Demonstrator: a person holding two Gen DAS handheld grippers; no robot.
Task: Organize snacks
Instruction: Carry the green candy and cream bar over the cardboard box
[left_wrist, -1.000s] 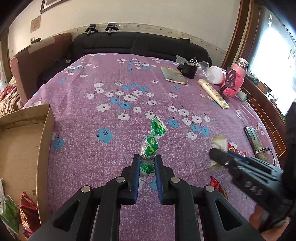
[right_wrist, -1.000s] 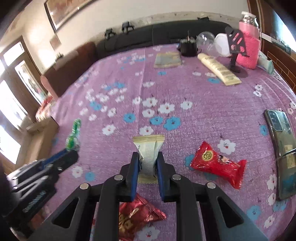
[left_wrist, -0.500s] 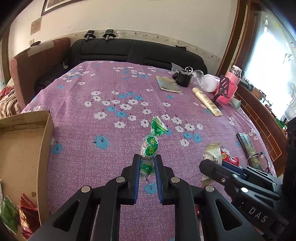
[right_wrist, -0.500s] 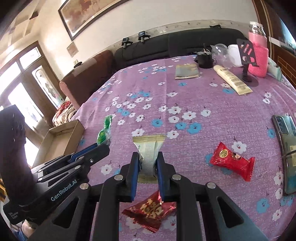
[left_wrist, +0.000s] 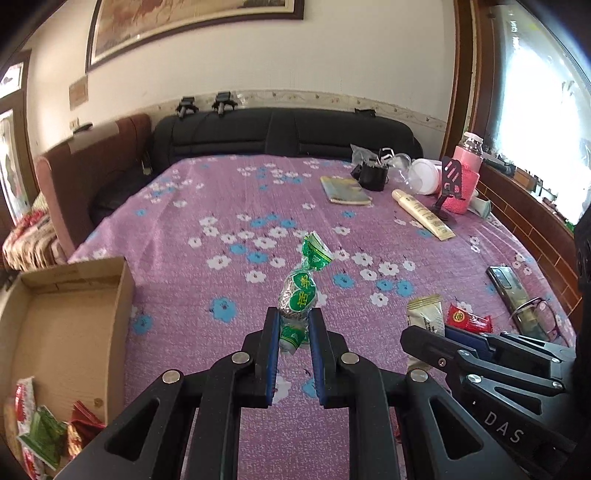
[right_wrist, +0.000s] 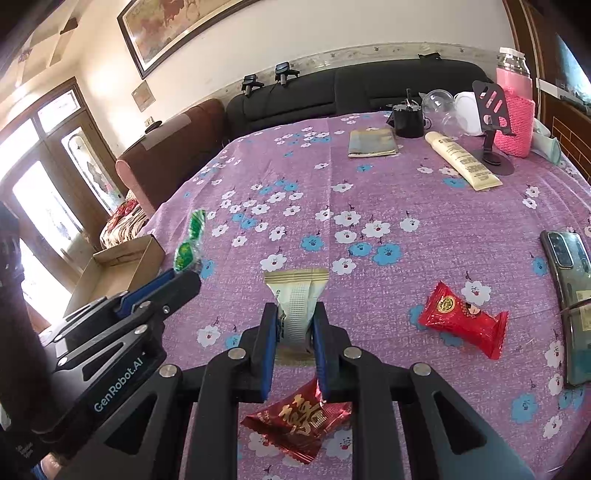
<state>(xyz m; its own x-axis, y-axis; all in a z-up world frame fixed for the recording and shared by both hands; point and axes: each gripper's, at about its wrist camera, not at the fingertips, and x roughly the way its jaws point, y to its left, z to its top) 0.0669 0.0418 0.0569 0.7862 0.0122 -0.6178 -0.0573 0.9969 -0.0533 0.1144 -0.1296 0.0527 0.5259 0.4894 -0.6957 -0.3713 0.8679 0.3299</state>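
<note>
My left gripper (left_wrist: 292, 318) is shut on a green-and-silver wrapped candy (left_wrist: 301, 284) and holds it above the purple flowered table. It also shows in the right wrist view (right_wrist: 189, 243). My right gripper (right_wrist: 294, 315) is shut on a cream snack packet (right_wrist: 295, 301), raised off the cloth; the packet also shows in the left wrist view (left_wrist: 424, 314). A red snack packet (right_wrist: 463, 319) lies on the cloth to the right. A dark red wrapped candy (right_wrist: 299, 417) lies under my right gripper. A cardboard box (left_wrist: 66, 332) at the table's left edge holds several snacks.
A phone (right_wrist: 570, 291) and glasses (left_wrist: 535, 314) lie at the right edge. At the back right are a cream tube (right_wrist: 461, 160), a booklet (right_wrist: 373, 144), a black cup (right_wrist: 406, 118), a phone stand (right_wrist: 493, 125) and a pink bottle (right_wrist: 515, 99). A sofa (left_wrist: 280, 133) stands behind.
Both grippers have risen with their snacks, so the table looks lower and farther. The two grippers have drawn closer together. Both grips are unchanged.
</note>
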